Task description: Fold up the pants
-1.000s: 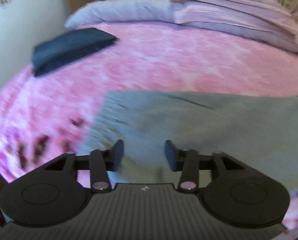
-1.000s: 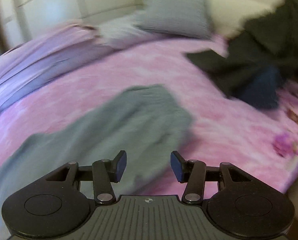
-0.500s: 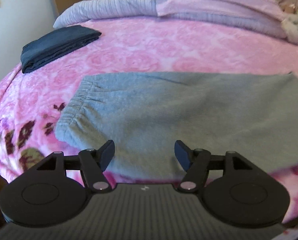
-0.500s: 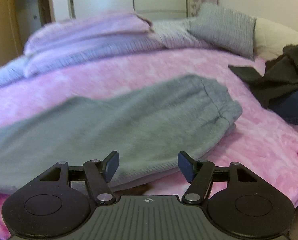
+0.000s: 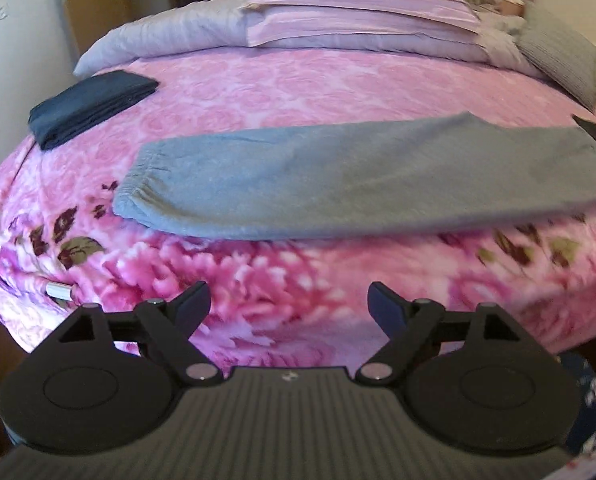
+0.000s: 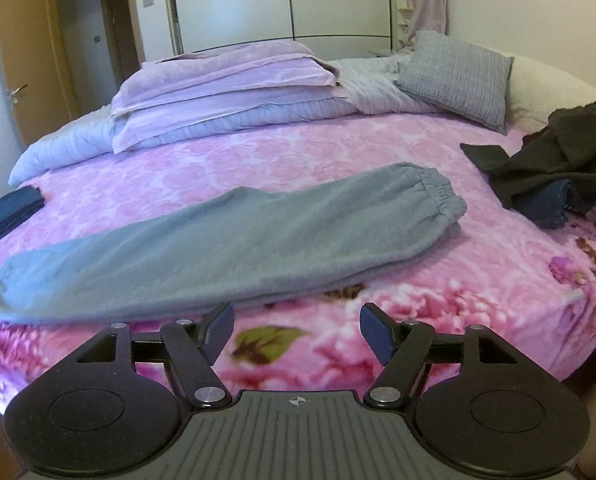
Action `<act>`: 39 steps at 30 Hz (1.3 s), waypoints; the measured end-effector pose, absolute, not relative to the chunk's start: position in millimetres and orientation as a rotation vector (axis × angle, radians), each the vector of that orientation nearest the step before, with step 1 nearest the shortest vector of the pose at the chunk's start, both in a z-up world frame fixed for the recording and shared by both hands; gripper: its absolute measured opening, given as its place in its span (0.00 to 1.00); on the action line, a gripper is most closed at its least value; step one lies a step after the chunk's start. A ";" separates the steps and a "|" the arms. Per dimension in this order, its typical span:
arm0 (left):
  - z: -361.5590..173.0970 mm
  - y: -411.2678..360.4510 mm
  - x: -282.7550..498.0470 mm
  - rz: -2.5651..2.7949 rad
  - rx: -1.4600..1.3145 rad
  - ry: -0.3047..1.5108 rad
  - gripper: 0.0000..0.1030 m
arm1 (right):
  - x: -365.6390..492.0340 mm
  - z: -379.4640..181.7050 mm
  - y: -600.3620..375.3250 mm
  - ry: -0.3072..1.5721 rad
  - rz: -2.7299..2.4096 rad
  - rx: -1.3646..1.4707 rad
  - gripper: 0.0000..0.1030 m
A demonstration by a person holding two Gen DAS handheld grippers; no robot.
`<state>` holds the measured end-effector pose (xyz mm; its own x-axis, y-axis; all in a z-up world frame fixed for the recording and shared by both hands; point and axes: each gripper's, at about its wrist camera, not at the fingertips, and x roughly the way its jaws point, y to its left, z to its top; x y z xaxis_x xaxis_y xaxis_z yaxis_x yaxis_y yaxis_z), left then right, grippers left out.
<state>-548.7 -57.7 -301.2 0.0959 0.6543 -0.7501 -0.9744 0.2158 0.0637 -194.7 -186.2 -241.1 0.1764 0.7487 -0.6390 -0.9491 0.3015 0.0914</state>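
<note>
Grey sweatpants (image 5: 337,184) lie flat on the pink flowered bedspread (image 5: 298,88), folded lengthwise into one long strip. In the left wrist view an elastic end points left. In the right wrist view the grey sweatpants (image 6: 234,252) show a gathered elastic end at the right. My left gripper (image 5: 289,305) hovers over the bed's near edge, short of the pants, jaws opening with nothing between them. My right gripper (image 6: 296,328) sits just in front of the pants' near edge, jaws also opening and empty.
A folded dark blue garment (image 5: 90,104) lies at the bed's left. A heap of dark clothes (image 6: 553,164) sits at the right. Lilac folded bedding (image 6: 226,88) and a grey pillow (image 6: 457,76) line the far side. A wooden door (image 6: 22,52) stands at the left.
Both grippers have drawn back from the pants toward the bed's near edge and risen. Their jaws have spread wider. The pants now lie whole in view, untouched.
</note>
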 end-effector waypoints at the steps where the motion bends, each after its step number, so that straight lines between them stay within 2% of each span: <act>1: -299.6 -63.6 -546.8 1.289 -0.518 0.756 0.81 | -199.7 -239.5 -192.1 0.655 1.244 -0.366 0.65; 14: -307.3 -94.8 -530.4 1.240 -0.471 0.798 0.84 | -213.8 -243.3 -221.2 0.650 1.245 -0.398 0.65; 35: -313.8 -85.9 -522.1 1.242 -0.463 0.811 0.84 | -199.4 -245.2 -223.0 0.664 1.216 -0.386 0.66; 39: -320.8 -68.4 -541.3 1.259 -0.519 0.720 0.84 | -196.3 -247.6 -213.8 0.669 1.206 -0.395 0.66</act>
